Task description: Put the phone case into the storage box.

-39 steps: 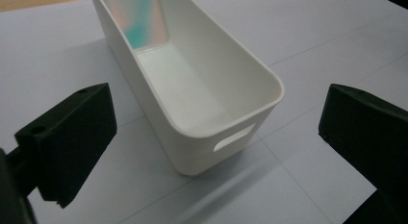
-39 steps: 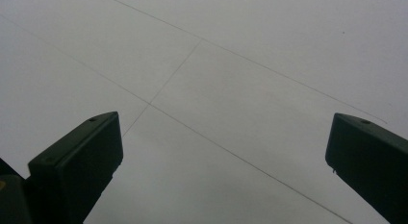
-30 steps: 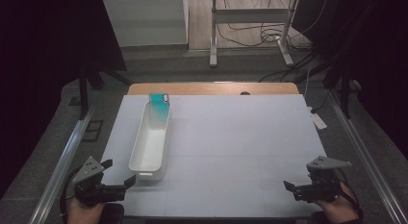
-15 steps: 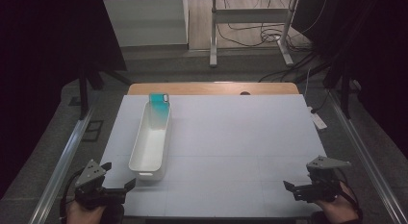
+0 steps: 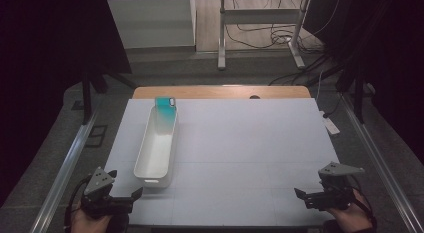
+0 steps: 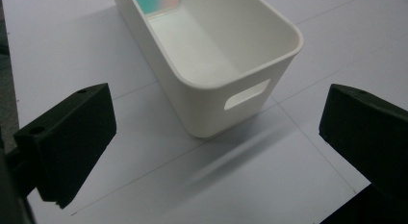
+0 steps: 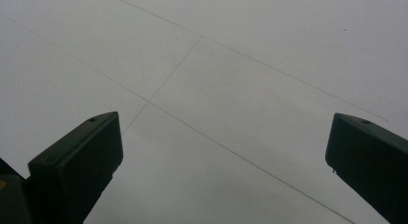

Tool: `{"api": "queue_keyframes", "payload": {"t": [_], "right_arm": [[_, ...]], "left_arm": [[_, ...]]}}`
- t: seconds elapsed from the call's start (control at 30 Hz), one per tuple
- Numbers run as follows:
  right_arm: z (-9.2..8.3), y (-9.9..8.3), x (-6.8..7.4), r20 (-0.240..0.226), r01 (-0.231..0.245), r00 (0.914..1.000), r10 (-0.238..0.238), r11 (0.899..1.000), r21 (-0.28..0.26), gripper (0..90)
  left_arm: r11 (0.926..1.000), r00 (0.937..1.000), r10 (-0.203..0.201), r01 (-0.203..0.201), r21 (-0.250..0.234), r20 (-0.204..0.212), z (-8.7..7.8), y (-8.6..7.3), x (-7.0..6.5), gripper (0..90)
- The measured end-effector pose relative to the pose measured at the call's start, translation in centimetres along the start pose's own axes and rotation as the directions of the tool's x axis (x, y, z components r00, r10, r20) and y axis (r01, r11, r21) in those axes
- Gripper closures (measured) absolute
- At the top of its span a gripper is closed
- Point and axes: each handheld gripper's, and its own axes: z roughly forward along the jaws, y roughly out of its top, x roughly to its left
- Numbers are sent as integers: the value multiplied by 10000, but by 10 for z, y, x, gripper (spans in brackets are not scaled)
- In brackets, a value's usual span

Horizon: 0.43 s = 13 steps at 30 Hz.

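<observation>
Long white bin (image 5: 156, 145) on the desk's (image 5: 250, 143) left half, teal phone case (image 5: 164, 105) at its far end; left gripper (image 5: 131, 195) just before it, right gripper (image 5: 300, 195) well apart, both jaws wide open, holding nothing

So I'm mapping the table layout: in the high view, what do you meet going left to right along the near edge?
Left gripper with jaws open → white bin, its near end just beyond → bare white table → right gripper with jaws open.
</observation>
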Motion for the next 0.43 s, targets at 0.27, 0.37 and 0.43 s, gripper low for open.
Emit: {"api": "queue_keyframes", "payload": {"t": [0.27,0.37,0.43], "right_arm": [[0,0,0,4,22,10000,-22,10000,-1,0],[0,0,0,-1,28,10000,-28,10000,-3,0],[0,0,0,26,43,10000,-43,10000,-6,0]], "left_arm": [[9982,9995,266,-258,539,-144,6,2,-3,11],[9984,9997,202,-195,530,-139,6,2,-2,11],[9988,9999,132,-127,468,-96,6,2,-2,11]]}}
